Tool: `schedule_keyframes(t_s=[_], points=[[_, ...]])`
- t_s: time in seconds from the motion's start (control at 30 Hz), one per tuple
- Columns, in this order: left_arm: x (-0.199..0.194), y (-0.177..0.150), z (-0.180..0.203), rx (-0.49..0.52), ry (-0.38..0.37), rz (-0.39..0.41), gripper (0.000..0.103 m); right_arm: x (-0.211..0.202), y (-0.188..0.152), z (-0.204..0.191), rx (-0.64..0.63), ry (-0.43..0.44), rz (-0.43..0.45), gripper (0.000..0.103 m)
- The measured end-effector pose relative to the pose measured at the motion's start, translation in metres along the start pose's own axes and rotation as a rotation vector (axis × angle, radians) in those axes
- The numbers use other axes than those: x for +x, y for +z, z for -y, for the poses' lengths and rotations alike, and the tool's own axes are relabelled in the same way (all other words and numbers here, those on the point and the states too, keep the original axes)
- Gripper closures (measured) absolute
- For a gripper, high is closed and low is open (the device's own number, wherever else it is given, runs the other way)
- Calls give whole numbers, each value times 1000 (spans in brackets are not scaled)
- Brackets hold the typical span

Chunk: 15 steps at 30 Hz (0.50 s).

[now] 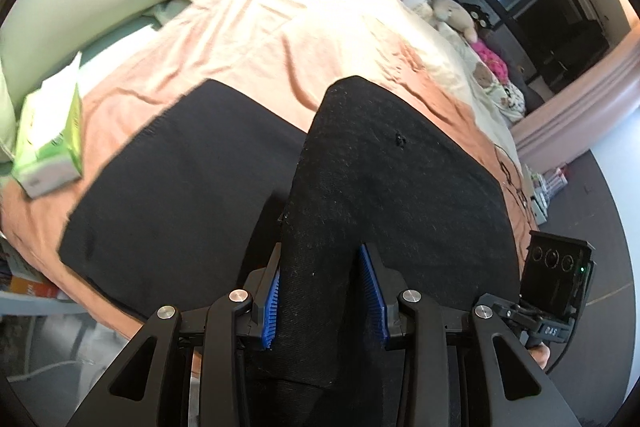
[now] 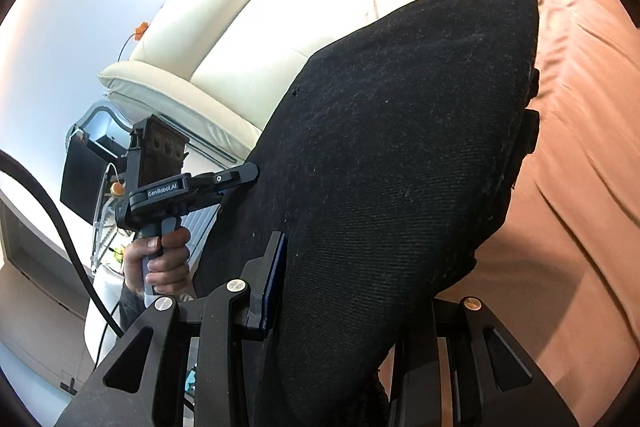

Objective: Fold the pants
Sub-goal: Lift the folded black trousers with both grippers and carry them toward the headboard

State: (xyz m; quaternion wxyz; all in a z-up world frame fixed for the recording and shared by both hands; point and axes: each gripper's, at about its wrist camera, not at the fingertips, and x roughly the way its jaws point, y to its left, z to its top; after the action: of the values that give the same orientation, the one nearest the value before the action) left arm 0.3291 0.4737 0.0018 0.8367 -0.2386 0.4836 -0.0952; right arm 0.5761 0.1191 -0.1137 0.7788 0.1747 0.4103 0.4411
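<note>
Pinching a raised fold of the black pants (image 1: 380,163), the left tool (image 1: 320,291) presses its blue pads (image 1: 272,303) on the cloth at the bottom centre of the left wrist view, while the rest of the garment lies flat on the peach-sheeted bed (image 1: 248,39) beside a green tissue box (image 1: 48,143) at the left edge. In the right wrist view the right tool (image 2: 360,275) clamps another bunch of the pants, which fills the middle of the frame, and a hand (image 2: 160,259) at lower left holds the other tool's handle.

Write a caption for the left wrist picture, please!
Left gripper lifts a fold of black pants over a peach bedsheet, beside a green tissue box.
</note>
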Motion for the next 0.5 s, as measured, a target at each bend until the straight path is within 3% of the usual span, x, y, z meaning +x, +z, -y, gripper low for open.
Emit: schedule_keyframes(t_s=[0.5], points=[[-9,60,-67,-76,113,24,65,25,-10,-1,-39,37,-1,72]])
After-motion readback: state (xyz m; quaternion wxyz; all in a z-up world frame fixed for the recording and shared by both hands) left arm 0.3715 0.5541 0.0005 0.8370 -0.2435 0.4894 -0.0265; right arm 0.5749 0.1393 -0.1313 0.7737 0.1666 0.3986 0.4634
